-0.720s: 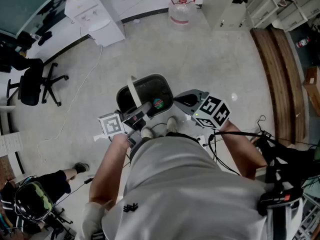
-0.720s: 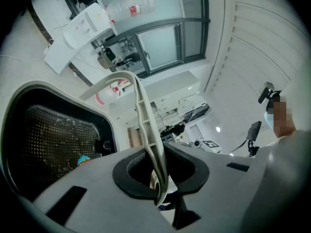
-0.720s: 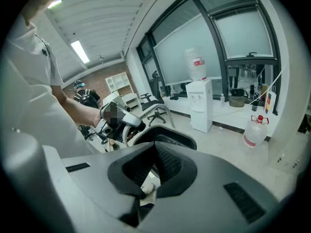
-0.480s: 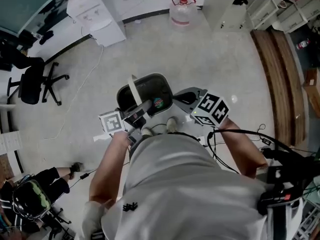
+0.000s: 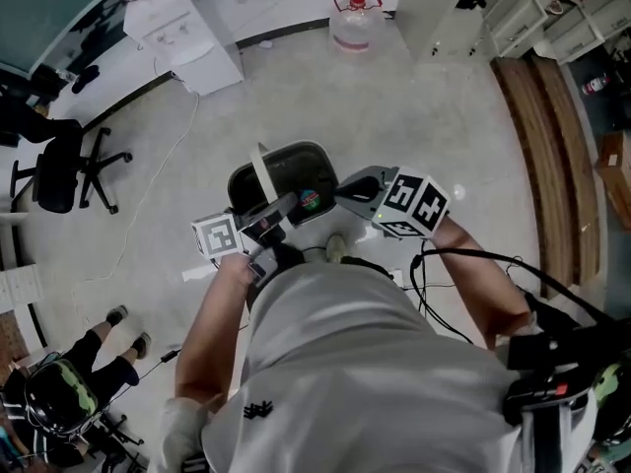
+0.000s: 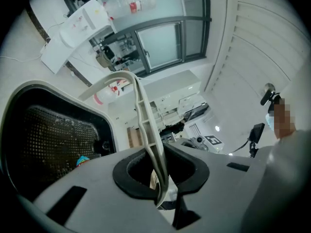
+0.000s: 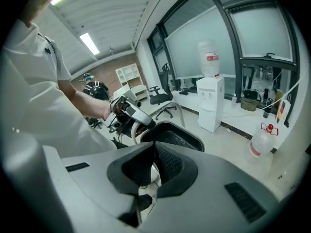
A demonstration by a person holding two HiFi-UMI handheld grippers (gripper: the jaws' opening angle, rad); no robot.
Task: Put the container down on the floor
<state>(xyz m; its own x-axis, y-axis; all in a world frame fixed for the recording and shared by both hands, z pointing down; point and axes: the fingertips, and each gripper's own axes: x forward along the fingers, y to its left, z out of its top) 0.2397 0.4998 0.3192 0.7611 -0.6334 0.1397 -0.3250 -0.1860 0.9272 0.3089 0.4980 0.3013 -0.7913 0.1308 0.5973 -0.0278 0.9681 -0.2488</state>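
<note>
No text, brand or number is legible. The water jug (image 5: 353, 26) bears a red label too small to read; the emblem on the shirt (image 5: 375, 382) is blurred.

Bare floor (image 5: 394, 116) lies open above my container (image 5: 281, 170) mid-frame; chair (image 5: 59, 170) far left and water jug (image 5: 353, 23) top stand well apart

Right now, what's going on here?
A standing person holds a white container with a black mesh inside, just in front of their feet. The left tool is clamped on its thin white handle. The right tool is closed at the near rim, apparently pinching it. A small colourful item lies inside. Whether the container already rests on the floor can't be told from these views.
</note>
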